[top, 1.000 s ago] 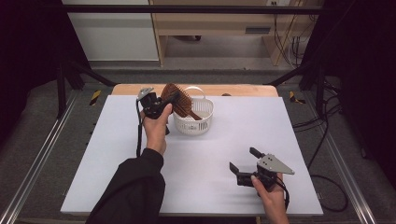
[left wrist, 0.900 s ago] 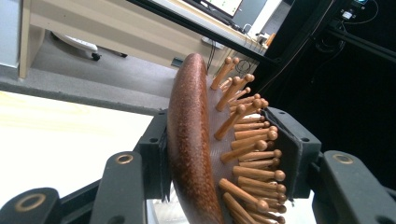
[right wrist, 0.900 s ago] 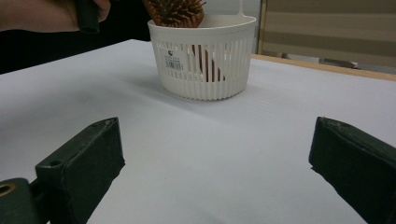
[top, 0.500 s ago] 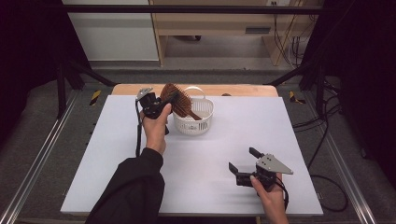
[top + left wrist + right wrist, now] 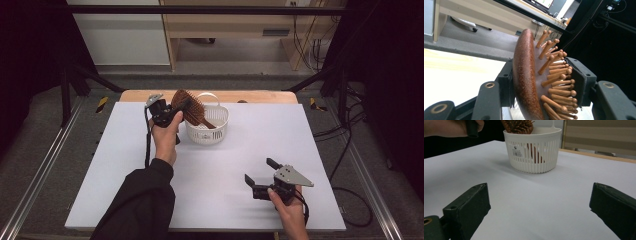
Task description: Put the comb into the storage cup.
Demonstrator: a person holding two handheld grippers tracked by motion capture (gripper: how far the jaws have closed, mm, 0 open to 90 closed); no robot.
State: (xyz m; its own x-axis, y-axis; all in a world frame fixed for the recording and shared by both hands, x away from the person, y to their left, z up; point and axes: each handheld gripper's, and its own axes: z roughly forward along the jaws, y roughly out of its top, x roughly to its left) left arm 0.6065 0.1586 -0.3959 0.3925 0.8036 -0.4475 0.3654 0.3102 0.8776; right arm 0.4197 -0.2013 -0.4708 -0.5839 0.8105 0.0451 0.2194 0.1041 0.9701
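Observation:
A brown wooden hairbrush [image 5: 189, 107] with peg bristles leans in the white slatted basket [image 5: 220, 134], its handle down inside. My left gripper [image 5: 176, 111] is shut on the brush head [image 5: 526, 75]; one pad presses the smooth back, the other the bristle tips. Through the basket slats [image 5: 534, 157] in the right gripper view I see the handle, with the bristles [image 5: 517, 126] above the rim. My right gripper [image 5: 260, 171] rests low on the white table near the front right, open, with nothing between its fingers [image 5: 467, 206].
The white tabletop [image 5: 260, 135] spreads around the basket, with a wooden edge [image 5: 250, 96] at the back. Metal rails run along both table sides. A cable [image 5: 147, 140] hangs from my left gripper down to the sleeve.

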